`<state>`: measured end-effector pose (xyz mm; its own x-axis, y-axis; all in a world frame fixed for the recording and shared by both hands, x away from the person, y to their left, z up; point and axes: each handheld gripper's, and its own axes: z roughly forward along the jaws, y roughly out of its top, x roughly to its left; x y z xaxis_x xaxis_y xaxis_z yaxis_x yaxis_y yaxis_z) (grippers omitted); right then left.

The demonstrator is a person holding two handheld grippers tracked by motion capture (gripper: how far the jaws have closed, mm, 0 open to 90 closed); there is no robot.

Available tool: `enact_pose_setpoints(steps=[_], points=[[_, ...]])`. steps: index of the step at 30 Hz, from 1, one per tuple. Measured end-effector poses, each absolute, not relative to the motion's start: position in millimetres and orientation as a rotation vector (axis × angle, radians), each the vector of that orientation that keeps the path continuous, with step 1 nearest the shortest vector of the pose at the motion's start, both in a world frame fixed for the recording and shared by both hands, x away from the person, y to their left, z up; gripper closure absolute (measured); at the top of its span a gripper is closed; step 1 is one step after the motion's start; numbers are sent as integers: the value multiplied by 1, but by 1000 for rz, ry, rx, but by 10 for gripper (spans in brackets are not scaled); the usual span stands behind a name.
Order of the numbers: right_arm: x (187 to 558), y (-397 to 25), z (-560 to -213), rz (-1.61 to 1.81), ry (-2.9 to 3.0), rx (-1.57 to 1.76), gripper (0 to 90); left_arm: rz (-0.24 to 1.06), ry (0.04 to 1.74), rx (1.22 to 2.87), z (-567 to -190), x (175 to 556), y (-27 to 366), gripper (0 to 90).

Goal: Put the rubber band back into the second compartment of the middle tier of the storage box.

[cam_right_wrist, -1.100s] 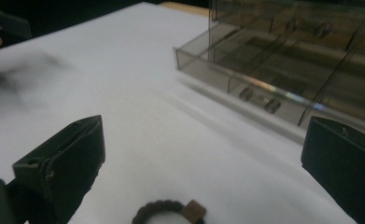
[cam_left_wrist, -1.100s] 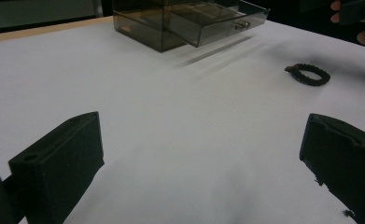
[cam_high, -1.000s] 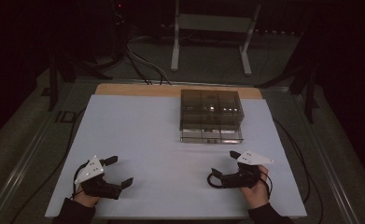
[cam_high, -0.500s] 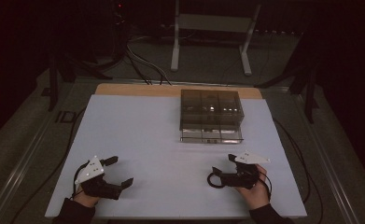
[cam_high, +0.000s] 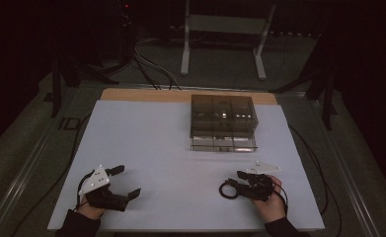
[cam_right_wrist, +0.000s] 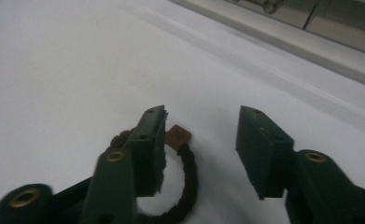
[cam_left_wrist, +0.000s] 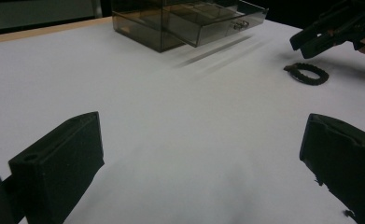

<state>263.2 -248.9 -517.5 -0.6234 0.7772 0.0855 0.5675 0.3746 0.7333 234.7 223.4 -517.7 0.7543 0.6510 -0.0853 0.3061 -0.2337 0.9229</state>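
In the lower left of the high view I hold my left gripper (cam_high: 124, 181) low over the white table (cam_high: 146, 143), its jaws spread wide with nothing between them; in the left gripper view they stand at the bottom corners with bare table between. Upper centre of the high view sits a smoky clear drawer box (cam_high: 222, 116), its bottom drawer pulled out a little toward me. Lower right of centre lies a dark braided ring (cam_high: 226, 190) flat on the table. My right gripper (cam_high: 240, 178) sits just beside it, jaws parted and holding nothing; in the right gripper view one jaw overlaps the ring (cam_right_wrist: 180, 186), which carries a small brown tag (cam_right_wrist: 178, 136)
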Motion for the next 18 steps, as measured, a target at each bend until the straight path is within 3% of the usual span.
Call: enact_pose_setpoints(steps=[18], points=[[264,-243,-526,994,2473,1174,762,382,742,1834,-518,235,224,4]])
